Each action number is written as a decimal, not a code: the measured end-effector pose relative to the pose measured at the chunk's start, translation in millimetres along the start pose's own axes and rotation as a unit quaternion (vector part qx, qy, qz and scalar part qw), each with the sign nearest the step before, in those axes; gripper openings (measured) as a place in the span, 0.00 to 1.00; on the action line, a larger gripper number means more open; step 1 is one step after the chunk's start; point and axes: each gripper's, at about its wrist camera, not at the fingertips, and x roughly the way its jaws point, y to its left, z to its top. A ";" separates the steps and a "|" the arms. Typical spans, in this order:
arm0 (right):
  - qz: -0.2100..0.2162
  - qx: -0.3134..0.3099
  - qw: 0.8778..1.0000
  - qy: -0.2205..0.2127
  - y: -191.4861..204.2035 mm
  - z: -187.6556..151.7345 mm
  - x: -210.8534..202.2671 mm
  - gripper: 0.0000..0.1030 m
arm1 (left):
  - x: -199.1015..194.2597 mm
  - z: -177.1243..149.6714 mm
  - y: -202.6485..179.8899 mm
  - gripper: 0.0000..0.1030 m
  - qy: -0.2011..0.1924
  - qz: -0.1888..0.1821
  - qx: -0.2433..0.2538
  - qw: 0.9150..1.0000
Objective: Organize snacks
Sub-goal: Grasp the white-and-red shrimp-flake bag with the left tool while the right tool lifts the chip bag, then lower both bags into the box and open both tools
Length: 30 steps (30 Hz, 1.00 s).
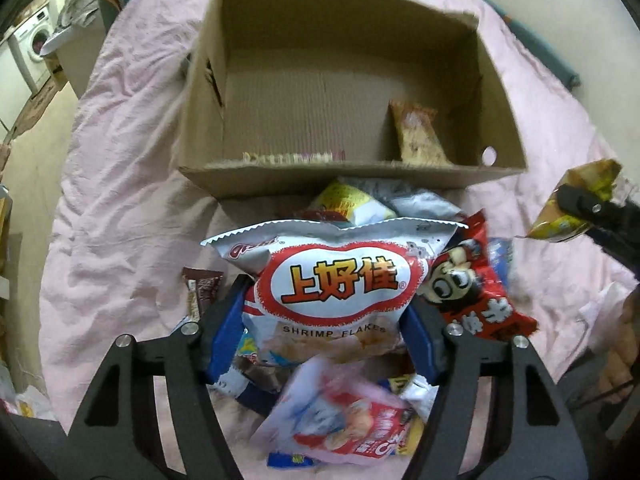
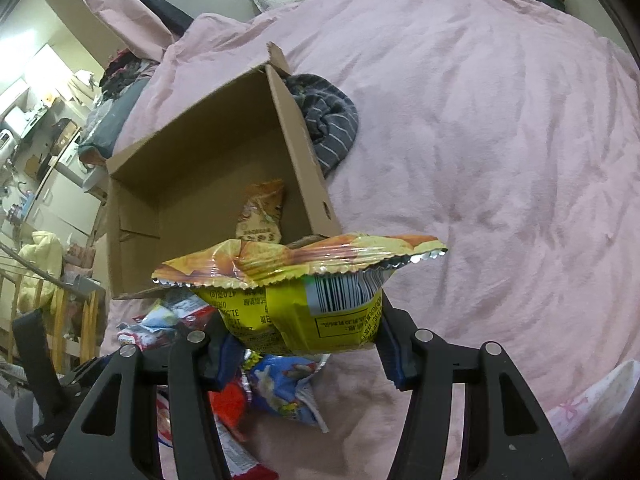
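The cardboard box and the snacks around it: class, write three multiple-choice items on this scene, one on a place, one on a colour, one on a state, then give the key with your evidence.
1. Where is the cardboard box relative to the snack pile?
A. Beyond the pile, on the pink bedcover
B. Under the pile
C. On the floor

2. What colour is the lower body of the bag in the right gripper?
A. Blue
B. Yellow
C. Black

3. What is the state of the box?
A. Taped shut
B. Packed full
C. Open, mostly empty

Key: 1 A, the box sits on the pink bedcover past the shrimp flakes bag, which lies between the left gripper fingers. 2 B, the yellow bag shows a barcode on yellow film. 3 C, the top is open and much bare floor shows beside an orange packet.
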 end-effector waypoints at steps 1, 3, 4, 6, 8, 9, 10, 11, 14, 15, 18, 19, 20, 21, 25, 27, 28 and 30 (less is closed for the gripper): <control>0.000 -0.002 1.000 -0.002 2.2 0.2 -2.8 0.57 | -6.4 0.0 0.8 0.64 -0.008 -0.003 -0.002 1.000; 0.001 -0.004 1.000 -0.008 4.8 0.9 -8.4 0.57 | -24.1 -0.3 2.3 0.64 -0.031 -0.004 -0.003 1.000; -0.003 -0.008 1.000 -0.012 7.4 2.1 -12.2 0.57 | -33.9 0.3 2.5 0.64 -0.043 -0.002 0.000 0.999; -0.008 -0.012 1.000 -0.011 12.9 2.9 -17.6 0.57 | -48.1 3.5 1.6 0.64 -0.059 0.004 0.009 0.998; -0.011 -0.017 1.000 -0.012 24.7 2.6 -30.2 0.57 | -61.1 10.0 2.2 0.64 -0.067 0.008 0.014 0.998; -0.013 -0.023 1.000 -0.016 32.2 2.1 -38.0 0.57 | -66.8 13.2 3.1 0.64 -0.070 0.006 0.015 0.997; -0.016 -0.028 0.999 -0.019 40.0 1.7 -46.1 0.57 | -74.1 17.2 4.7 0.64 -0.075 0.001 0.015 0.997; -0.017 -0.034 0.999 -0.024 50.2 2.1 -56.7 0.57 | -78.5 19.5 4.7 0.64 -0.079 -0.003 0.016 0.997; -0.021 -0.046 0.998 -0.041 81.2 6.6 -90.3 0.57 | -94.4 28.2 8.9 0.64 -0.096 -0.006 0.030 0.995; -0.022 -0.050 0.998 -0.044 91.1 9.2 -98.8 0.57 | -97.4 30.5 11.3 0.64 -0.097 -0.007 0.031 0.995; -0.016 -0.055 0.998 -0.040 114.9 21.2 -110.1 0.57 | -102.6 36.4 19.5 0.64 -0.092 -0.011 0.031 0.995; -0.010 -0.051 0.998 -0.035 119.3 25.1 -109.9 0.57 | -103.6 38.0 21.0 0.64 -0.091 -0.009 0.032 0.995; 0.002 -0.043 0.999 -0.022 124.9 30.1 -106.6 0.57 | -104.2 40.4 23.1 0.64 -0.089 -0.003 0.035 0.995; 0.011 -0.041 0.999 -0.016 128.2 33.2 -104.4 0.57 | -104.6 42.6 24.4 0.64 -0.088 0.002 0.035 0.995; 0.015 -0.065 0.998 -0.004 135.2 43.9 -81.7 0.57 | -102.7 54.3 28.1 0.64 -0.082 0.008 0.022 0.996; 0.021 -0.068 0.997 0.004 130.7 45.8 -68.9 0.57 | -100.9 61.1 26.9 0.64 -0.083 0.013 0.020 0.996; 0.019 -0.075 0.997 0.007 128.8 47.5 -61.5 0.57 | -100.2 66.0 25.5 0.64 -0.087 0.019 0.022 0.996; 0.017 -0.081 0.997 0.010 124.9 49.2 -52.0 0.57 | -99.4 72.9 24.8 0.64 -0.095 0.023 0.018 0.995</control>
